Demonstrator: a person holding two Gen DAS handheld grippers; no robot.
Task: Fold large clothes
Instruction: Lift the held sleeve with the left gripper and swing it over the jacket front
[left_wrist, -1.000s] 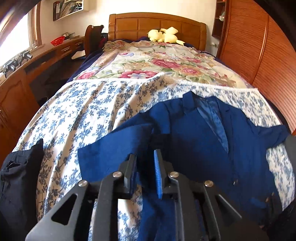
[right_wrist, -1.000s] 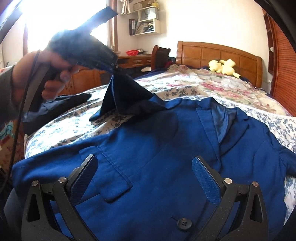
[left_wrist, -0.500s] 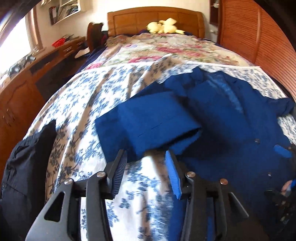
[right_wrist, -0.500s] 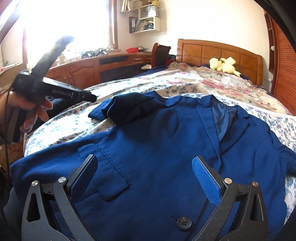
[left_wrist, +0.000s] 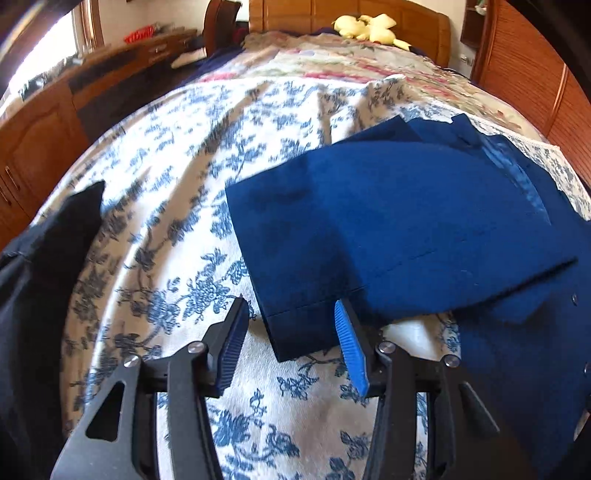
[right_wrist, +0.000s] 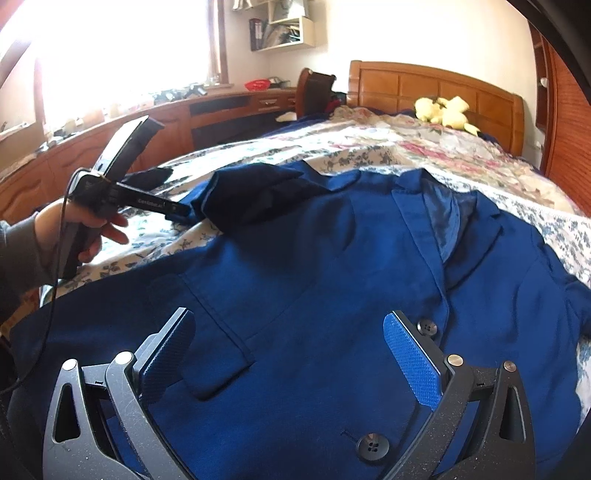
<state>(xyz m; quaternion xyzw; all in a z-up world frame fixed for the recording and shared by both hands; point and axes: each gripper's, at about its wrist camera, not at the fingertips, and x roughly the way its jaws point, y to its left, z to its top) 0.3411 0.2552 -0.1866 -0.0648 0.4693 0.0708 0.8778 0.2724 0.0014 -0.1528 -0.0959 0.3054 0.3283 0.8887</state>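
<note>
Two tools, both w/ jaws apart & gripping nothing: left tool (left_wrist: 291, 343) sits just before the folded-over sleeve (left_wrist: 388, 236) cuff; right tool (right_wrist: 291, 354) hovers over blue jacket (right_wrist: 332, 295), which lies flat on the bed (left_wrist: 177, 206), front up.

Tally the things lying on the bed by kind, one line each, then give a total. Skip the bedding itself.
Blue jacket: 1
Black garment at the bed's left edge: 1
Yellow plush toy by the headboard: 1
Total: 3
</note>
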